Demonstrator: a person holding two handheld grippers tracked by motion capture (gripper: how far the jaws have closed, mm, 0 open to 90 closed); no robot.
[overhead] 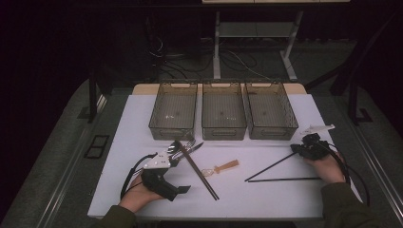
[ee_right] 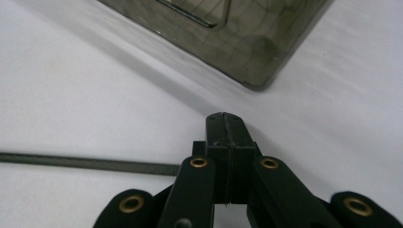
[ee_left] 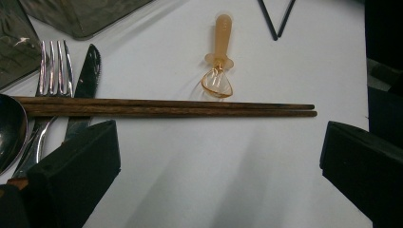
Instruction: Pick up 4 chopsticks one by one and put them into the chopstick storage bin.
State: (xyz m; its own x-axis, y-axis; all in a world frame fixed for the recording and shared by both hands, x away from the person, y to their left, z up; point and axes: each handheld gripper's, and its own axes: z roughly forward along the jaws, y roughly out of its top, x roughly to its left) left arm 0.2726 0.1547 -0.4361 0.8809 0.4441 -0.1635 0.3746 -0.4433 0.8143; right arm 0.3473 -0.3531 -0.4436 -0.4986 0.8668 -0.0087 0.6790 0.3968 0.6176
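Observation:
My left gripper (overhead: 177, 175) rests on the white table with its jaws wide open (ee_left: 221, 137). Just beyond them lies a pair of brown wooden chopsticks (ee_left: 166, 107) (overhead: 198, 170), crossing a fork (ee_left: 51, 64), a knife (ee_left: 85, 80) and a spoon (ee_left: 8, 128). The left jaw sits over the cutlery handles. Beyond the chopsticks lies a small orange whisk-like tool (ee_left: 218, 52) (overhead: 222, 167). At the right, my right gripper (overhead: 298, 150) is shut (ee_right: 225, 121) with nothing seen between its jaws. A black chopstick (ee_right: 90, 162) (overhead: 272, 167) runs off beside it, and a second one (overhead: 285, 179) lies nearer me.
Three clear grey bins (overhead: 173, 127) (overhead: 223, 127) (overhead: 272, 127) stand in a row at the back of the table; a corner of the right one (ee_right: 256, 66) is close ahead of the right gripper. A white piece (overhead: 319, 128) lies by the right bin. Table legs and cables are on the floor behind.

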